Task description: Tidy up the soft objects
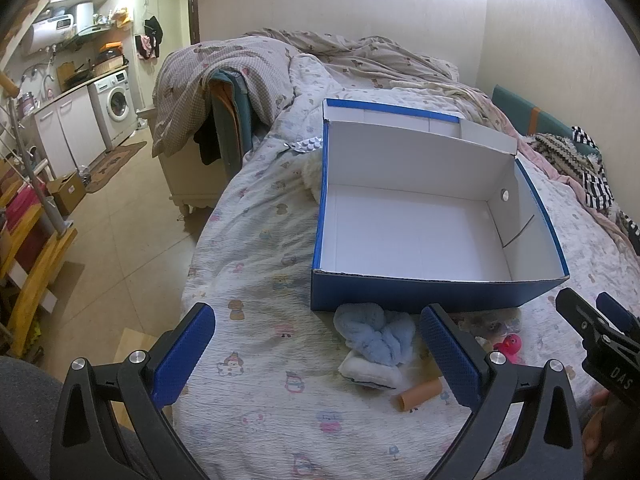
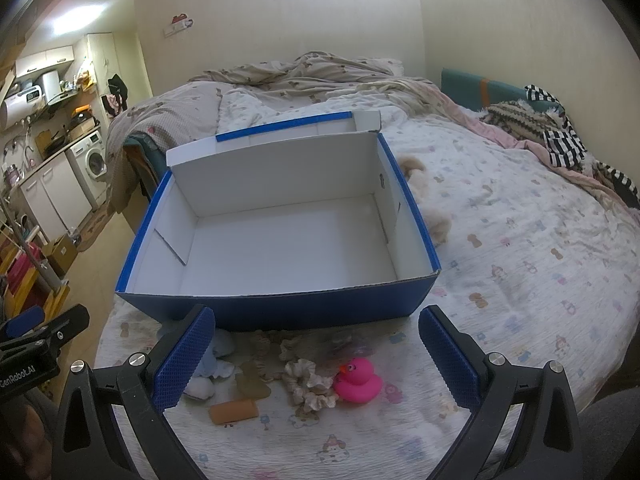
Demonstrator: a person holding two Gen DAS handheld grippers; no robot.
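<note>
Rumpled bedding covers a bed (image 2: 520,248) in a small room, with a washing machine (image 1: 116,100) and white cabinets along the far left wall. A blue box (image 2: 280,312) with a white inside sits open on the bed, close to its near edge, its lid folded back behind it; nothing lies in it.

Between the box and the near edge of the bed lies a row of small things. A light blue scrunchie (image 1: 376,332) rests just beside the front wall of the box, with a white fluffy piece (image 1: 370,372) touching it on the near side. An orange tube (image 2: 234,412) lies nearer the edge. To its right is a beige scrunchie (image 2: 308,384), and a pink rubber duck (image 2: 358,380) sits right against it. A cream fluffy thing (image 2: 424,192) lies on the bed by the box's right wall, partly hidden.

The left gripper (image 1: 318,356) hovers above the near edge of the bed with its blue-padded jaws spread wide and nothing between them; the blue scrunchie lies just ahead, toward its right finger. The right gripper (image 2: 316,356) is likewise spread wide and holds nothing, the beige scrunchie and duck lying on the bed between its fingers in its own view.
</note>
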